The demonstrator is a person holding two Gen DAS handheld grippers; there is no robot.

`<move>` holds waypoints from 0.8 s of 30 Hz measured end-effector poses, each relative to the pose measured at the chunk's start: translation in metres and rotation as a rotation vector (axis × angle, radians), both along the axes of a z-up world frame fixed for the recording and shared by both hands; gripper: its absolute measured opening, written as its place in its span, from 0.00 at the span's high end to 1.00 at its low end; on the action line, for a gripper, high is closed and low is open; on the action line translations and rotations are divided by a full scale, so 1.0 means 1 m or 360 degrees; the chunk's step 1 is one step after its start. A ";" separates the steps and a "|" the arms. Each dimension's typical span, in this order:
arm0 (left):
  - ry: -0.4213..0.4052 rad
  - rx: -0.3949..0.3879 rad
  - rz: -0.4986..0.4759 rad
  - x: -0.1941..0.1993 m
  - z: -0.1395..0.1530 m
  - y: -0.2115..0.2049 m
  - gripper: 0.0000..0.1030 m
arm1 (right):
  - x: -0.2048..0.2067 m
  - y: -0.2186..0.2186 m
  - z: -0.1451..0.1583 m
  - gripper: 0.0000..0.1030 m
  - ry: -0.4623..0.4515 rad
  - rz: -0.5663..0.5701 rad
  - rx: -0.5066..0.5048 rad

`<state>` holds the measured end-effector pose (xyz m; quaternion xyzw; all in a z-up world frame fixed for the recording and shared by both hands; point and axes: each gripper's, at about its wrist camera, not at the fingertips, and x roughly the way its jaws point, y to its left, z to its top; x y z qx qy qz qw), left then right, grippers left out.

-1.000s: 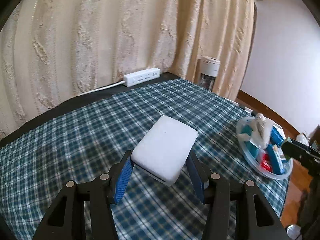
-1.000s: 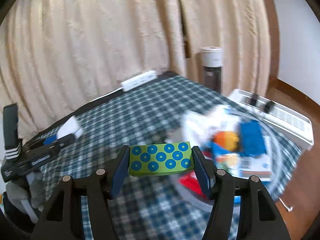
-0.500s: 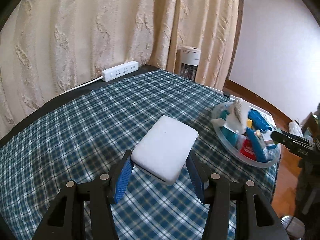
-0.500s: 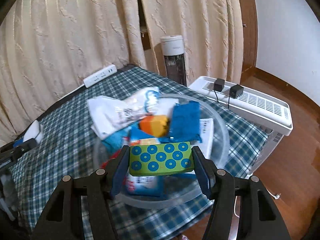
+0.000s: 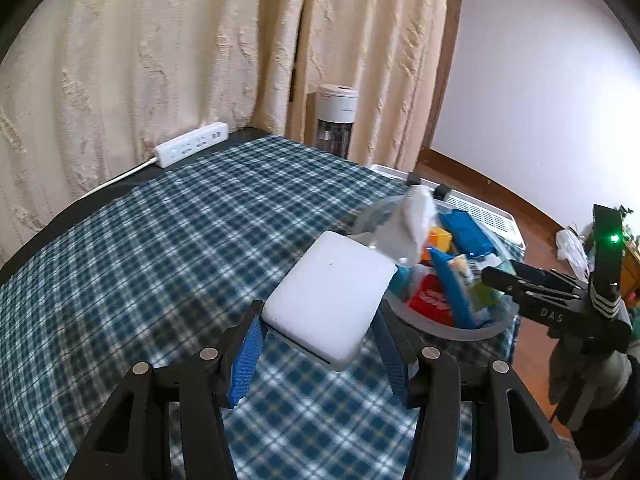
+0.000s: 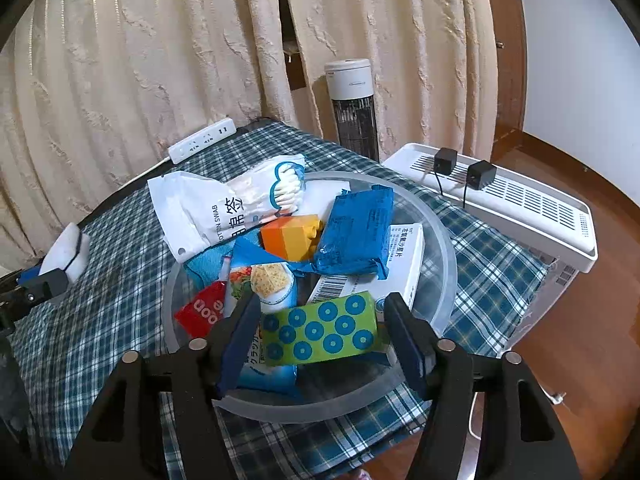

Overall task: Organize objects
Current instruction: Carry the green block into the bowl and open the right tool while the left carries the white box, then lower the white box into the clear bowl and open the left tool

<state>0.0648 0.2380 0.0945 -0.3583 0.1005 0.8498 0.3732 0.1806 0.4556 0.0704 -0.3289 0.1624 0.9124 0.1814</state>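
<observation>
Green dotted box (image 6: pixel 320 330) sits between the just-opening right gripper (image 6: pixel 320 334) pads over the clear bowl (image 6: pixel 440 232); widen fully before withdrawing. Left gripper (image 5: pixel 320 344) clamps a white pad (image 5: pixel 332 296) near the bowl.

From my feed I can read "OTTON SWAB" on the white cotton swab bag (image 6: pixel 208 216), its first letter hidden, beside large blue Chinese characters. The red packet (image 6: pixel 200 312) in the clear bowl (image 6: pixel 440 240) shows white letters that look like "oon", seen upside down. Katakana runs along the lower edge of the cracker packet (image 6: pixel 264 280), partly covered. The white medicine box (image 6: pixel 404 264) carries blue Chinese print and a barcode, too small for me to read. In the left view, "DAS" stands on the black body of the right gripper (image 5: pixel 552 314).
</observation>
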 end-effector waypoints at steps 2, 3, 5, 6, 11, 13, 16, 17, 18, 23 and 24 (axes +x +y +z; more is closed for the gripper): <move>-0.0004 0.0002 -0.0024 0.004 0.001 0.008 0.45 | 0.003 0.000 0.002 0.35 0.0022 0.0014 0.0000; -0.0006 0.0003 -0.0037 0.006 0.001 0.012 0.45 | 0.005 -0.001 0.004 0.35 0.0037 0.0022 0.0006; -0.0012 0.0002 -0.0070 0.011 0.002 0.024 0.45 | 0.011 -0.002 0.008 0.34 0.0075 0.0026 0.0018; -0.0016 0.0000 -0.0084 0.013 0.001 0.029 0.45 | 0.013 -0.002 0.009 0.34 0.0093 0.0026 0.0016; -0.0032 -0.0004 -0.0170 0.025 0.000 0.059 0.45 | 0.028 0.005 0.019 0.34 0.0195 -0.0016 -0.0007; -0.0035 -0.0002 -0.0200 0.028 0.000 0.069 0.45 | 0.036 0.009 0.024 0.34 0.0231 -0.0041 -0.0018; -0.0037 -0.0002 -0.0248 0.033 -0.001 0.087 0.45 | 0.048 0.017 0.029 0.34 0.0278 -0.0088 -0.0028; -0.0036 -0.0004 -0.0263 0.034 -0.001 0.094 0.45 | 0.051 0.020 0.030 0.33 0.0287 -0.0102 -0.0033; -0.0036 -0.0009 -0.0274 0.036 -0.002 0.101 0.45 | 0.054 0.023 0.030 0.32 0.0297 -0.0117 -0.0036; -0.0063 -0.0025 -0.0318 0.035 -0.008 0.130 0.45 | 0.067 0.038 0.027 0.30 0.0305 -0.0178 -0.0065; -0.0068 -0.0029 -0.0321 0.034 -0.010 0.134 0.45 | 0.069 0.041 0.025 0.30 0.0302 -0.0188 -0.0074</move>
